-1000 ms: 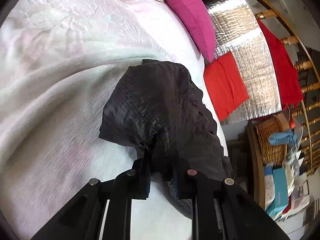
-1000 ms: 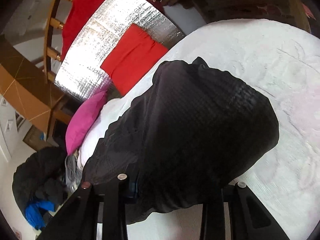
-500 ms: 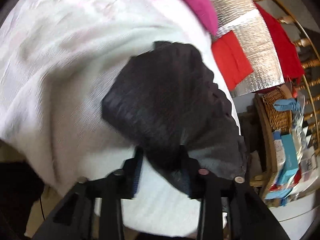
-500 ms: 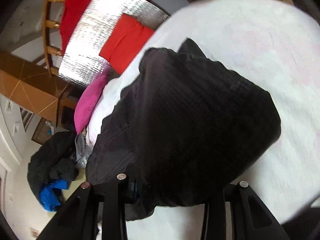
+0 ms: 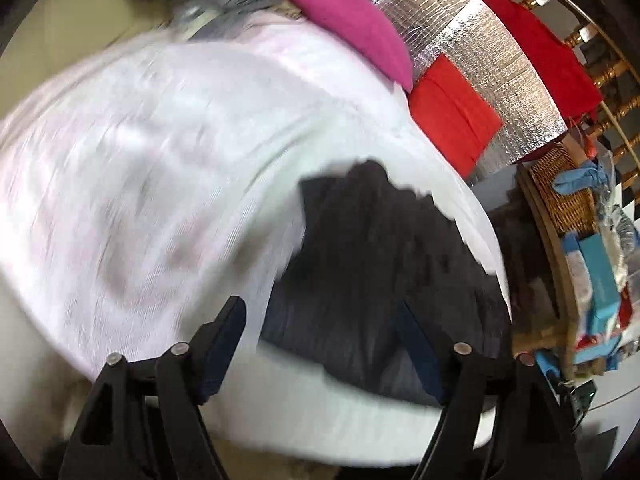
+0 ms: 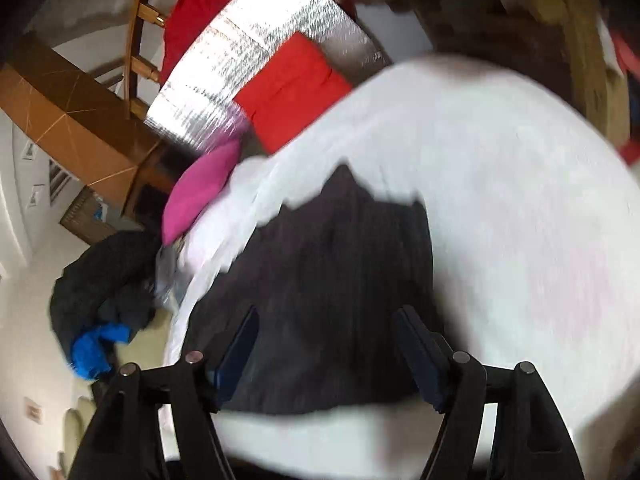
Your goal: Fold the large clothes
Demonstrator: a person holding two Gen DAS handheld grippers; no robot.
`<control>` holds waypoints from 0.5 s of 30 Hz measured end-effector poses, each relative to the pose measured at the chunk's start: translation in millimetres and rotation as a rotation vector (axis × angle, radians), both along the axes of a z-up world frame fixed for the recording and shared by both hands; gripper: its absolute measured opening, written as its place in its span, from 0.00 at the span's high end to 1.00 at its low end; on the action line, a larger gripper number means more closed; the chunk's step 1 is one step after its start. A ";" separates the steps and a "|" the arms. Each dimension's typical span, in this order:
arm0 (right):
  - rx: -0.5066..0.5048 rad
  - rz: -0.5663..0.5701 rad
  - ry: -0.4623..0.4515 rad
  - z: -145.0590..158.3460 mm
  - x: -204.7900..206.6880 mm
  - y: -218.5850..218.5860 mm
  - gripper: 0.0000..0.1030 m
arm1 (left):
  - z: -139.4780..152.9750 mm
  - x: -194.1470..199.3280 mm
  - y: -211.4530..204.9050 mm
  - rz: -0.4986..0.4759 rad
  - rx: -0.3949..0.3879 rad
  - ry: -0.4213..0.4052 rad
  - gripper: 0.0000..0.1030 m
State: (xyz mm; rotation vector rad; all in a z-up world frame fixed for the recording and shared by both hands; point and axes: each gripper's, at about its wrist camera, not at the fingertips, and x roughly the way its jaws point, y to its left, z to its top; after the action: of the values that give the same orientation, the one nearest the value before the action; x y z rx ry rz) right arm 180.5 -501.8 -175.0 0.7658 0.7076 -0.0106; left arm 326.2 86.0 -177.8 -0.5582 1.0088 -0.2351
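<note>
Black clothes [image 5: 384,264] lie in a bundle on the white bed cover [image 5: 152,168], near the bed's edge closest to me. My left gripper [image 5: 320,328] and my right gripper [image 6: 326,336] both hang just above the near side of the bundle. Their jaws are opening wide, and the cloth looks free of the pads, though the pictures are blurry. The bundle runs long away from me, toward the pink pillow [image 5: 356,28] and the red cushion [image 5: 452,112] at the far edge. From my left gripper it sits a bit to the right. From my right gripper it sits straight ahead, so I think my right one is better placed to tidy it
</note>
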 end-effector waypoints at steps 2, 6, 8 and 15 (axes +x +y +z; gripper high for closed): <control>-0.018 -0.021 0.017 -3.5 40.7 -12.5 0.28 | -6.2 40.4 -8.3 0.001 -0.004 0.026 0.23; -0.040 -0.076 0.078 -26.6 113.6 -34.7 0.28 | -37.8 106.2 -18.2 0.002 -0.052 0.137 0.23; -0.035 -0.084 0.111 -39.0 135.6 -43.6 0.28 | -50.3 118.8 -15.4 0.011 -0.104 0.166 0.23; 0.058 0.039 0.164 -66.2 185.4 -40.4 0.30 | -53.6 138.0 -33.2 -0.070 -0.067 0.122 0.50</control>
State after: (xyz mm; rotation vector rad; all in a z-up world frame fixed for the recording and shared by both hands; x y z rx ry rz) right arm 365.9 -542.2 -241.2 0.8129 0.8820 -0.0178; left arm 464.2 52.8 -231.4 -0.6038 1.1428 -0.3005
